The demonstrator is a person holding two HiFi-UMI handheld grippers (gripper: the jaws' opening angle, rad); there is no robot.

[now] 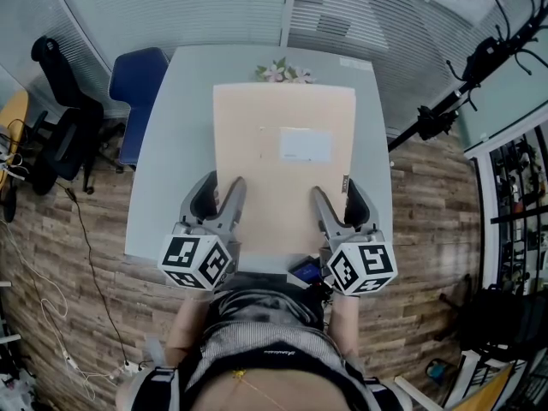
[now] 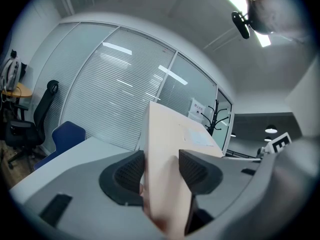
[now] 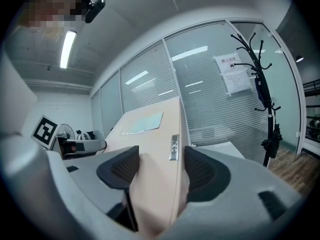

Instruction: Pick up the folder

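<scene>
The folder [image 1: 282,178] fills the middle of the head view, a broad beige board with a pale label [image 1: 305,145] right of its centre; it is spread over the grey table [image 1: 171,144], its far edge close to a small bunch of flowers [image 1: 281,72] at the top centre, its near edge towards the bottom of the frame; I cannot tell for certain whether it is clear of the tabletop.

My left gripper [image 1: 221,191] grips the folder's lower left part; in the left gripper view the folder [image 2: 167,149] runs between the two dark ribbed pads [image 2: 131,173], both pressed on it, the jaws standing fairly wide around its thickness.

My right gripper [image 1: 336,193] grips the lower right part in the same way; in the right gripper view the folder [image 3: 155,149] sits between the pads [image 3: 200,170], and a small metal clip [image 3: 174,147] shows on its edge just beyond them.

A marker cube [image 1: 195,262] shows at the lower left of centre, its twin [image 1: 362,268] at the lower right.

A blue chair [image 1: 137,84] stands at the table's upper left corner, a black office chair [image 1: 60,101] further left; a black coat stand [image 1: 462,84] crosses the upper right.
</scene>
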